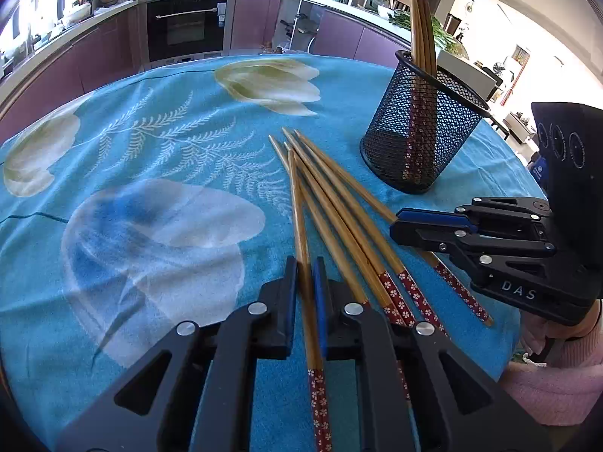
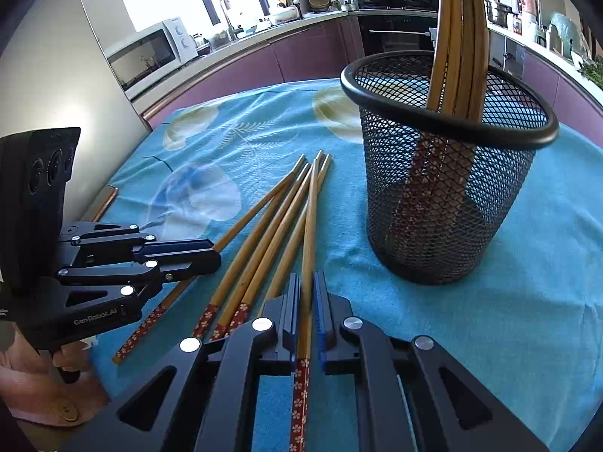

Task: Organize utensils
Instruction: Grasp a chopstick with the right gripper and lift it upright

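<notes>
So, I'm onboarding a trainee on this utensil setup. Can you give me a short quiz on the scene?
1. True or false: the black wire-mesh cylindrical holder lies on its side on the blue floral tablecloth.
2. What sits between the fingers of the left gripper? A: metal spoon. B: bamboo chopstick. C: nothing.
3. Fill in: the standing chopsticks in the holder have their red flowered ends pointing ___.

Key: 1 false; 2 B; 3 down.
</notes>
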`<state>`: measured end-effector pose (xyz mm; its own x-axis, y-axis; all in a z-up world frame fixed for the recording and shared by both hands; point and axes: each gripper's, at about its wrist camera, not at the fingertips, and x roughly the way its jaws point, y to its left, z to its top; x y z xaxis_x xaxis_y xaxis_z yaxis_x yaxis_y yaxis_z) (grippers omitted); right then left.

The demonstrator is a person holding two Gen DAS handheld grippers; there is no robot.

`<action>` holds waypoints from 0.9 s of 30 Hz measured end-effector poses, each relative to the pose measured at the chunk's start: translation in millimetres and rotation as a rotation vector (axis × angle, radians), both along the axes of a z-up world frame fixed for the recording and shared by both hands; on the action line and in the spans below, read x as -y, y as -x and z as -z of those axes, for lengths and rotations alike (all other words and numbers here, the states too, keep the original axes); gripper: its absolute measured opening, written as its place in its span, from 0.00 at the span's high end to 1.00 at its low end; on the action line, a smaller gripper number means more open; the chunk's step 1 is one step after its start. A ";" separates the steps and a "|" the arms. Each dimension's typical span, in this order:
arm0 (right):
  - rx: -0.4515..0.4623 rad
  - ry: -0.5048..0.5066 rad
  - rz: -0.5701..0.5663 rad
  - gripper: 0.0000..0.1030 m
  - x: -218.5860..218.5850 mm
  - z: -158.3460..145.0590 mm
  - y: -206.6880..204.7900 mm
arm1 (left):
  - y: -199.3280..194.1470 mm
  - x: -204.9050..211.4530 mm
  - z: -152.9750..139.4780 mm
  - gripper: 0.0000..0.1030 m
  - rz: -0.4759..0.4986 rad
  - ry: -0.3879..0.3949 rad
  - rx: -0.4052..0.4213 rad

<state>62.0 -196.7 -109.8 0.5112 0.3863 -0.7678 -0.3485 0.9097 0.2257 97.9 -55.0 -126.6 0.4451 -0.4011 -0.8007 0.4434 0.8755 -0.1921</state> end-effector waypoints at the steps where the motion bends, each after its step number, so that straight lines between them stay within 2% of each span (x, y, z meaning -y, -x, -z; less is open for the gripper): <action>1: 0.004 0.004 -0.001 0.91 0.9 -0.1 -0.5 | -1.1 0.5 0.1 0.91 0.006 -0.003 0.000; 5: 0.009 0.005 -0.003 0.90 0.2 1.0 -3.3 | -6.4 3.4 0.1 0.90 0.020 -0.010 -0.001; 9: 0.013 -0.007 0.006 0.94 3.5 0.2 -3.1 | -8.6 5.4 -0.3 0.91 0.005 -0.012 0.000; 14: 0.038 -0.040 0.003 0.94 10.5 -9.1 2.5 | -4.5 2.2 -5.8 0.92 -0.005 0.017 0.006; 27: 0.140 -0.146 -0.011 0.94 30.0 -47.4 21.0 | 14.8 -5.3 -61.5 0.92 0.048 0.137 0.108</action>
<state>41.1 -226.7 -62.4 0.6039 0.4949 -0.6248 -0.3959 0.8666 0.3038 83.1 -49.7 -65.1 0.5032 -0.5259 -0.6857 0.5084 0.8218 -0.2571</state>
